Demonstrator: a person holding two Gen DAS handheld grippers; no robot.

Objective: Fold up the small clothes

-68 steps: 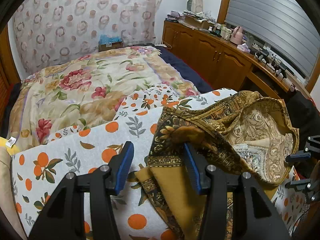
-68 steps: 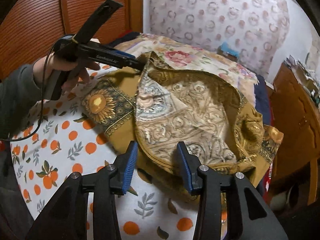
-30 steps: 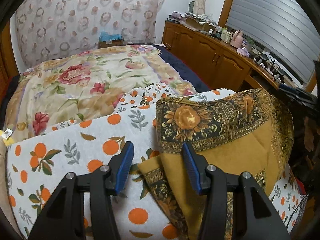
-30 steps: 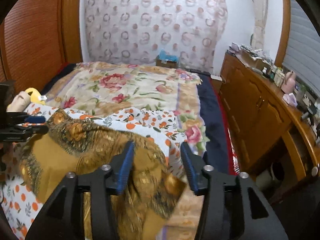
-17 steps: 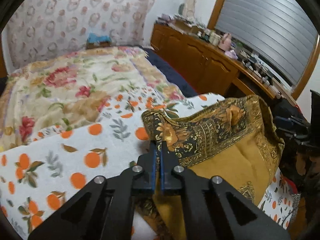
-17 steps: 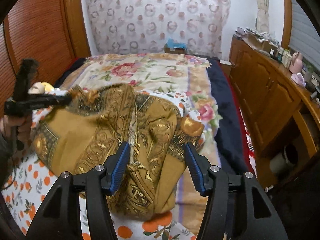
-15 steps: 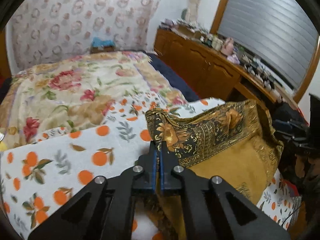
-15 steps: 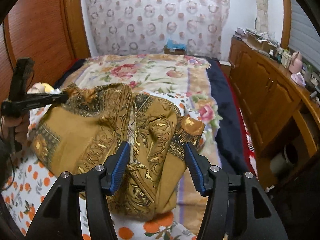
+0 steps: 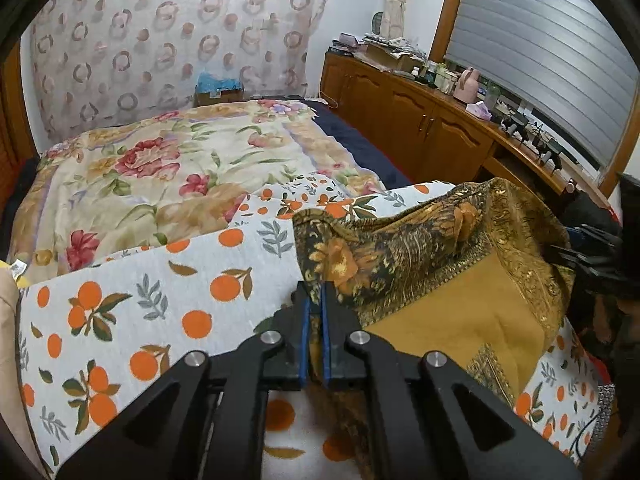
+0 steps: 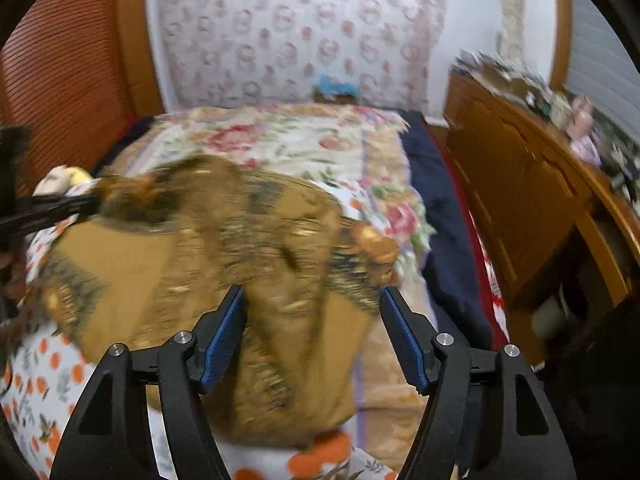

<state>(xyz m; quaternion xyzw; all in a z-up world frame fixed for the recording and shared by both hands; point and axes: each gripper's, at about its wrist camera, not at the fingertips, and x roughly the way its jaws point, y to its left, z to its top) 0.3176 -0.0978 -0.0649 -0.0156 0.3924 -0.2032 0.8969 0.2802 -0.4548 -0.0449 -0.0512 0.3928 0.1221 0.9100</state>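
Observation:
A mustard cloth (image 9: 448, 316) with a dark sunflower and paisley border lies bunched on an orange-print blanket (image 9: 160, 292) on the bed. My left gripper (image 9: 314, 300) is shut on the cloth's near left corner, which stands pinched between the blue pads. The right wrist view is blurred by motion. There the cloth (image 10: 160, 264) spreads below my right gripper (image 10: 312, 292), whose jaws are opening wide. A fold of cloth lies between the fingers, and the pads do not press on it. The left gripper (image 10: 48, 208) shows at that view's left edge, holding the far corner.
A floral quilt (image 9: 160, 160) covers the far half of the bed. A wooden cabinet (image 9: 420, 128) cluttered with small items runs along the right side under the shuttered window. A ribbed wooden panel (image 10: 72, 80) stands at the left. A person's hand shows at the left edge.
The left gripper went from open to shut on the cloth's corner. The right gripper's fingers spread wider, and it sank toward the cloth.

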